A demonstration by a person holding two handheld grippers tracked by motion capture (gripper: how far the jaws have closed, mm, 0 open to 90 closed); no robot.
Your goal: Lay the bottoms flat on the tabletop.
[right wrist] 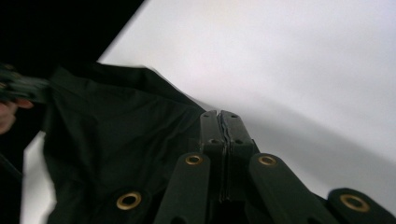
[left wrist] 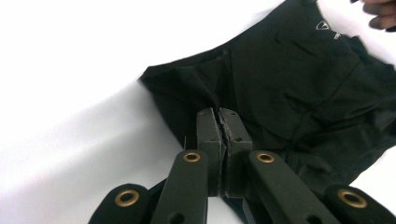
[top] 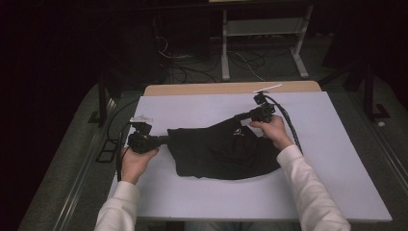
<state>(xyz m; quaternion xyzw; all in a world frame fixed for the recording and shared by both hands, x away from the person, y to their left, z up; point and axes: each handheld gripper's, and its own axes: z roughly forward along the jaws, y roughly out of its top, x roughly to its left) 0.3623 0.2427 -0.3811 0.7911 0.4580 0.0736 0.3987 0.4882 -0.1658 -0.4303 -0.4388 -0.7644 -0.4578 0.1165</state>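
Meanwhile the black garment [top: 221, 151] lay crumpled mid-table [top: 337, 159]. The left tool [top: 166, 140] was clamped on its left edge, and the right tool [top: 236, 117] was pinched shut on its far right corner, beside the small white logo [top: 237, 134].

Garment [top: 219, 149]: black cloth, matt, softly creased, with a small white printed logo [top: 239, 133]. Table cover [top: 332, 159]: pale, smooth, matt sheet. Table edge at far side [top: 231, 88]: light wood. Left gripper [left wrist: 218, 122] and right gripper [right wrist: 220, 122]: matt black plastic links, brass-coloured metal rivets, rough-edged pads. Sleeves [top: 315, 192]: white knit cloth.
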